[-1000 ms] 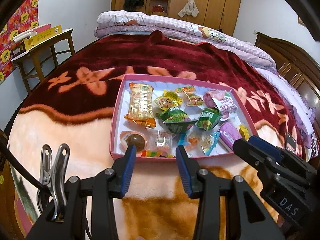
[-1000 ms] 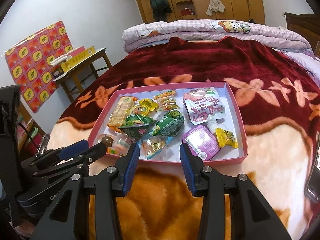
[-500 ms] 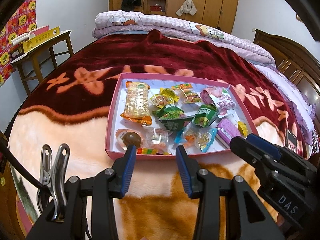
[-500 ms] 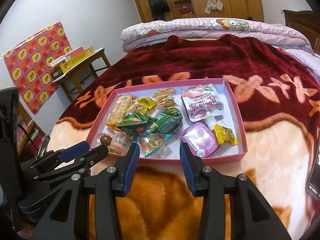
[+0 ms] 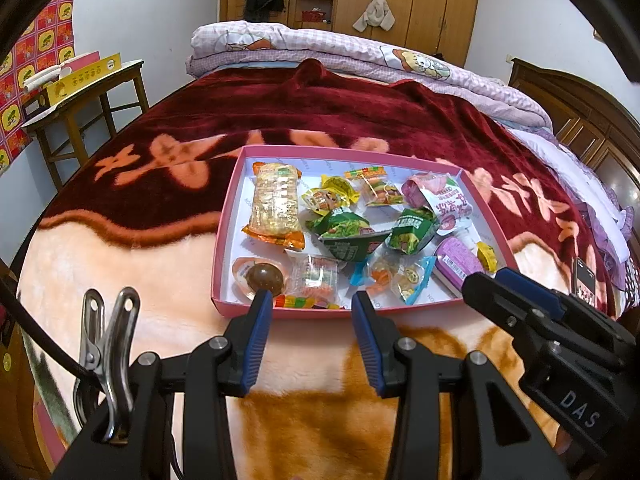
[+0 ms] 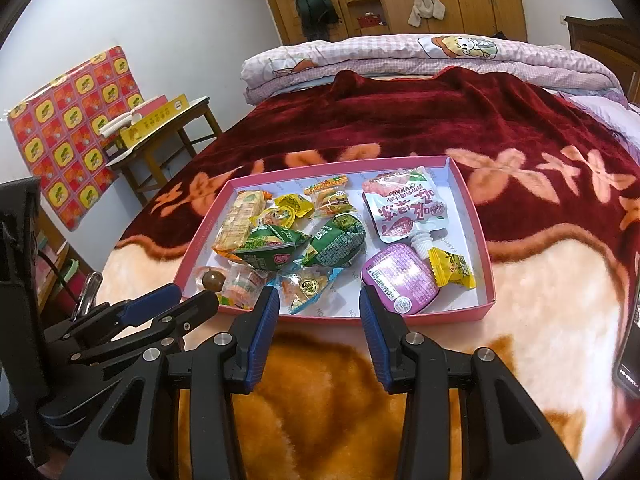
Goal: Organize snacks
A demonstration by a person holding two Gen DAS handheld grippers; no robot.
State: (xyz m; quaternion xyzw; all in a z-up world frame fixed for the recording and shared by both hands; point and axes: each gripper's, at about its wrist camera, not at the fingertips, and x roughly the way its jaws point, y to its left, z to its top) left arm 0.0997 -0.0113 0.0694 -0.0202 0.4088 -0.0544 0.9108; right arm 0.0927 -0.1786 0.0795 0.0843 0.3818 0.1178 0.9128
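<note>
A shallow pink tray (image 5: 226,232) lies on the blanket, filled with several snacks: a cracker pack (image 5: 276,208), two green packets (image 5: 348,236), a white and pink pouch (image 5: 448,206), a purple jelly cup (image 5: 456,260) and a wrapped brown egg (image 5: 262,276). My left gripper (image 5: 311,300) hovers just short of the tray's near rim, open and holding nothing. My right gripper (image 6: 319,294) is also open and holds nothing, near the same rim (image 6: 486,248) in front of the purple cup (image 6: 400,278) and the pouch (image 6: 404,208). Each gripper shows at the edge of the other's view.
The tray rests on a red and cream floral blanket (image 5: 360,120) covering a bed. A folded quilt (image 5: 360,52) lies at the far end. A wooden side table with a yellow box (image 5: 80,80) stands left. A phone (image 5: 584,284) lies on the blanket at the right.
</note>
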